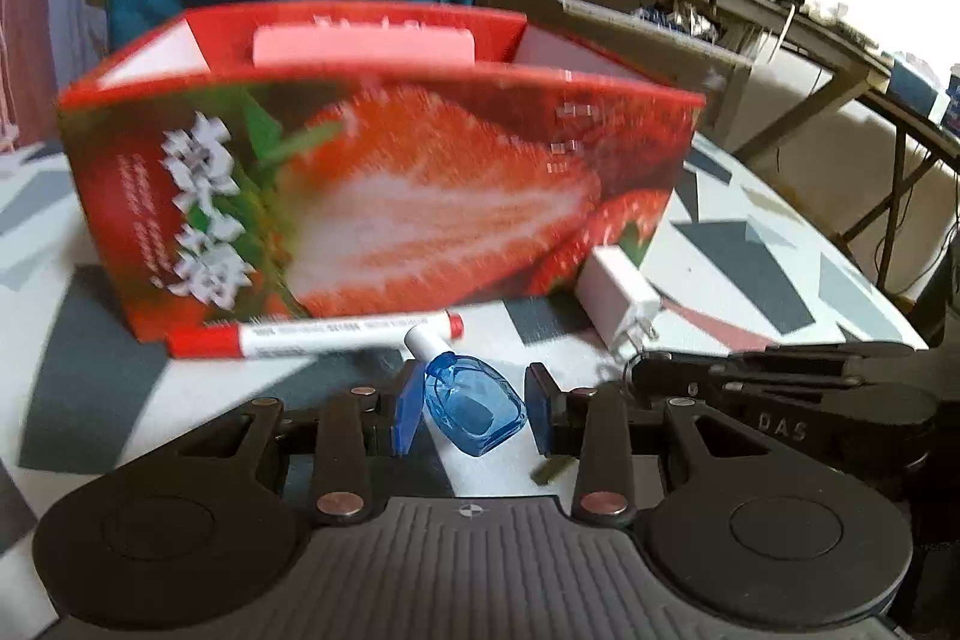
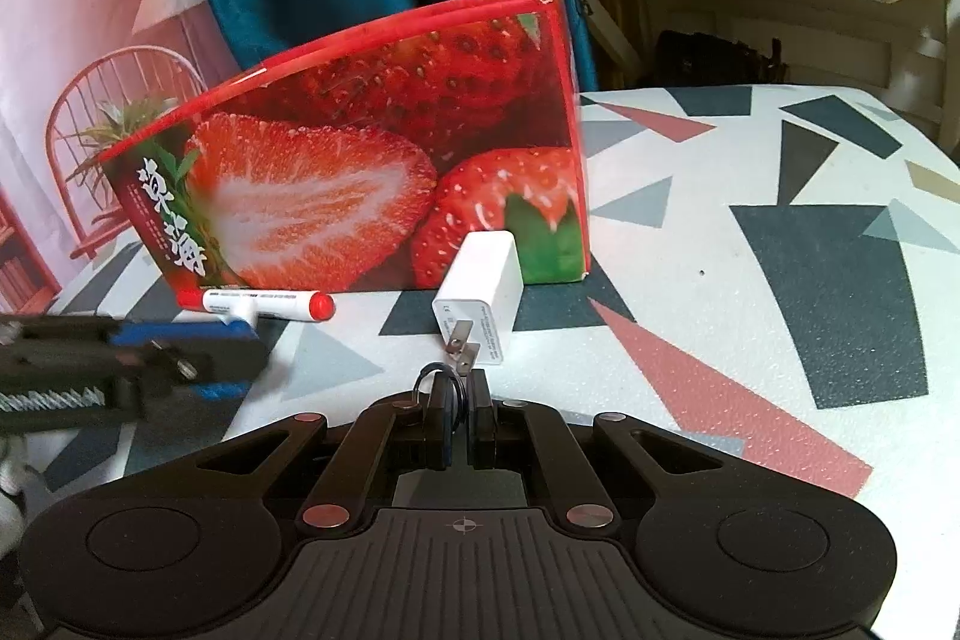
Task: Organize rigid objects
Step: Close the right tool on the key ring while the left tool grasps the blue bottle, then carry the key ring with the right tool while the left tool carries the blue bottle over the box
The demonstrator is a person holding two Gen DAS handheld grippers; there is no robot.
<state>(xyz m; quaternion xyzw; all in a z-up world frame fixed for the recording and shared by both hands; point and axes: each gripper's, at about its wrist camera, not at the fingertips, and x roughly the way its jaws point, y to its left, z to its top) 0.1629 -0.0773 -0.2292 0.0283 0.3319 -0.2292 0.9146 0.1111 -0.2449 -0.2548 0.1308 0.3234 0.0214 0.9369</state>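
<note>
Out on the left, the red marker point(image 1: 315, 334) lies flat against the foot of the strawberry box point(image 1: 384, 196), which stands open-topped on the patterned table point(image 2: 780, 280). Next along, the left gripper point(image 1: 474, 403) sits wide apart around a small blue bottle point(image 1: 471, 400), white cap toward the marker, pads not clearly touching. Then the white charger point(image 2: 480, 298) rests beside the box. The right gripper point(image 2: 459, 418) is pinched narrow on a dark key ring point(image 2: 441, 394).

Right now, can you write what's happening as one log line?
left gripper: open around clear blue plastic bottle | right gripper: holding small dark ringed item, unclear | red strawberry-print box: upright
</note>
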